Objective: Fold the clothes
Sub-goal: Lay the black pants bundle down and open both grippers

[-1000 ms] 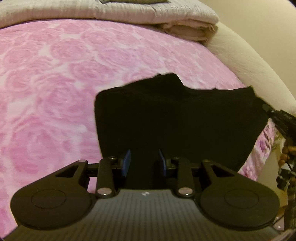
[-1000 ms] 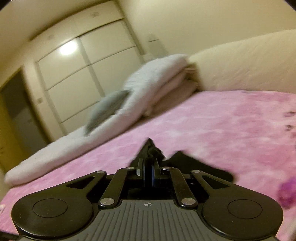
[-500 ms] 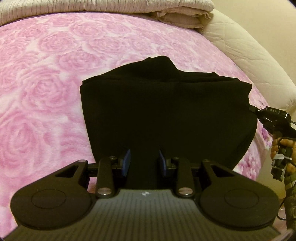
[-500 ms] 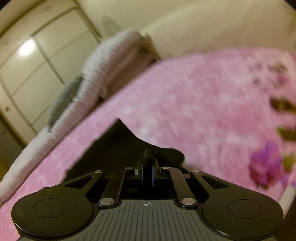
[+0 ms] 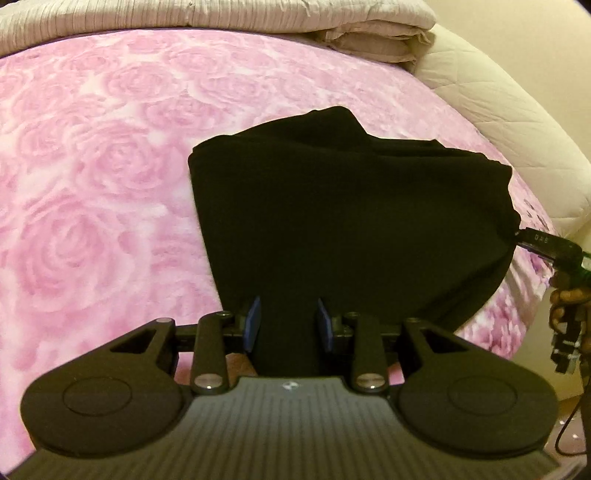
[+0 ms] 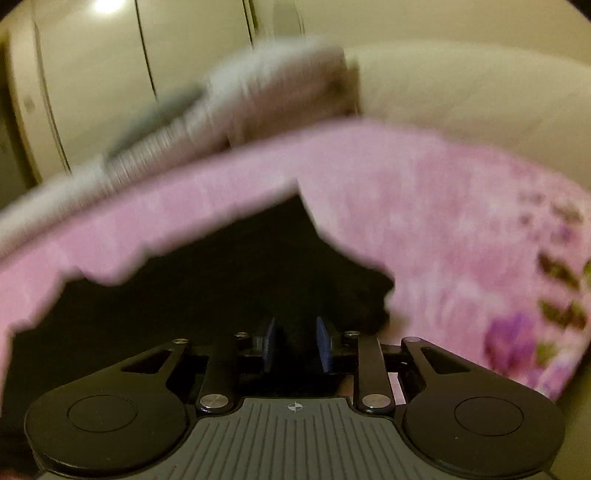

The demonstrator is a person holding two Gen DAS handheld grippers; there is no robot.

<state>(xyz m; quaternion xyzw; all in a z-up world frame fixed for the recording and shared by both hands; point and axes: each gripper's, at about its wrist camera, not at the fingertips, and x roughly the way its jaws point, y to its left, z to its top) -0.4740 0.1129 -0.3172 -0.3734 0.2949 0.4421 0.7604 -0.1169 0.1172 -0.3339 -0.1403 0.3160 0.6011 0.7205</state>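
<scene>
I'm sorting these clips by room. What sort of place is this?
Most likely a bedroom. A pink rose-patterned bedspread covers a bed, folded beige bedding is stacked at its far edge, and pale wardrobe doors stand behind. A black garment lies on the bedspread.

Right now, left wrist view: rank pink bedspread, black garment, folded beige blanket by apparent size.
1. pink bedspread, fills most of the frame
2. black garment
3. folded beige blanket, cut off by the top edge and farthest away, so its true size is unsure
</scene>
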